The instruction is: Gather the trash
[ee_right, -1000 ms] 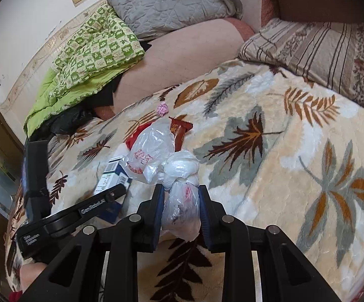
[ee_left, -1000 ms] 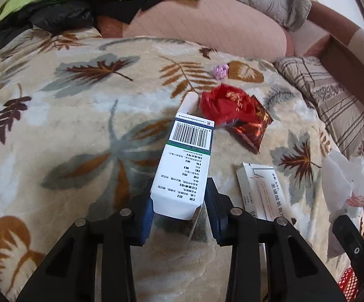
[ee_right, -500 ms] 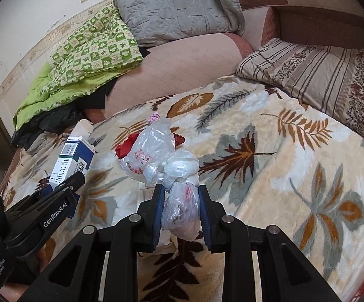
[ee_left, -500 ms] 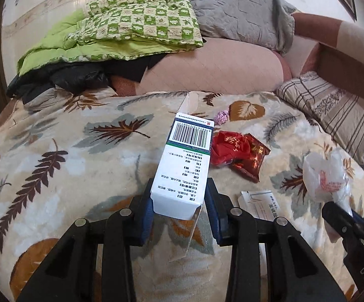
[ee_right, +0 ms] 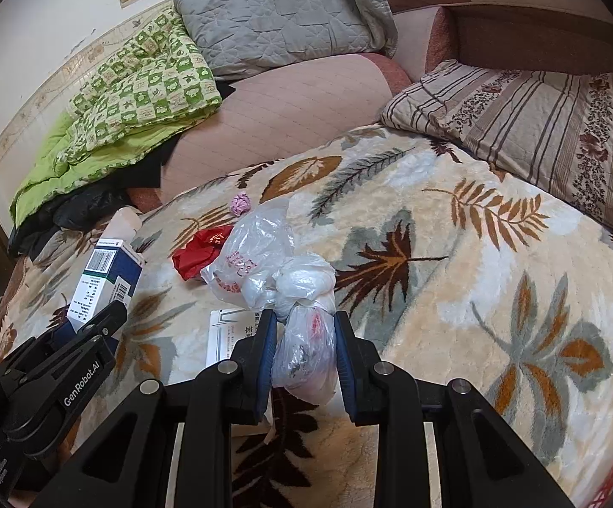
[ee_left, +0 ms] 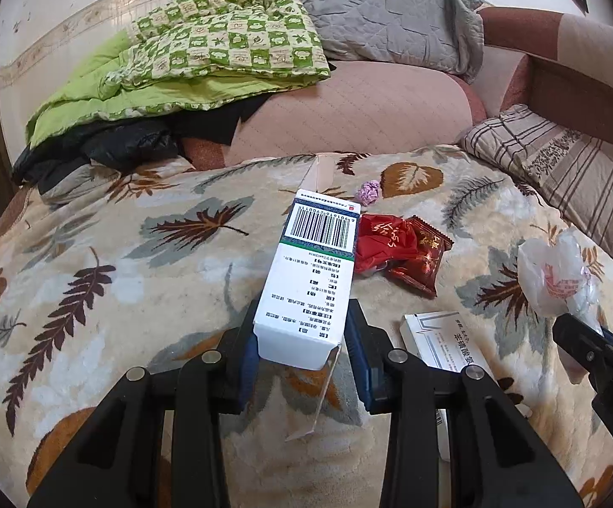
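2 grippers each hold 1 piece of trash above the blanket (ee_left: pixel 95 254). The left gripper (ee_left: pixel 302 349) is closed on the lower end of a box (ee_left: pixel 310 279), its open flap hanging below. This box is light, stiff cardboard, so I think a firm pinch on the side walls is safe. The right gripper (ee_right: pixel 302 349) is closed on a plastic bag (ee_right: pixel 281 283); it is soft and slippery, best taken at the knotted neck. On the blanket lie 1 flat box (ee_left: pixel 446 343), 1 red bag (ee_left: pixel 385 243), 1 red wrapper (ee_left: pixel 423 260) and 1 pink paper ball (ee_left: pixel 368 191).
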Available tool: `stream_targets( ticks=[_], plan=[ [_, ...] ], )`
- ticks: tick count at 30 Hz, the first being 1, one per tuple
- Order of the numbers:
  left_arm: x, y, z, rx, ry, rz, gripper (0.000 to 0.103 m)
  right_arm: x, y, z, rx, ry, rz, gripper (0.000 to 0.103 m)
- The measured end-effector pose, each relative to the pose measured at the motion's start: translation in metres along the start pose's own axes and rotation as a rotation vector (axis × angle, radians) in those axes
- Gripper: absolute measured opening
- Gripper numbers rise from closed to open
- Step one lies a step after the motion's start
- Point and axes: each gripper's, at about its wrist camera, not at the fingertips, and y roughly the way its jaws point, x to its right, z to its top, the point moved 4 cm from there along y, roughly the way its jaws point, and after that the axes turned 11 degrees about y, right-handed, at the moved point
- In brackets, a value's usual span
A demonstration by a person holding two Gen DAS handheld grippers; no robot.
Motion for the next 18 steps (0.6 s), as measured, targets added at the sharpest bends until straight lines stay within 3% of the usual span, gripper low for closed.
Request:
stream_targets(
  ticks=[18],
  plan=[
    [0.0019, 0.001, -0.0001, -0.008, -0.012, -0.024, 0.036, -0.0053, -0.0006, -0.0011, 0.004, -0.018, 0.0, 0.029]
  ],
)
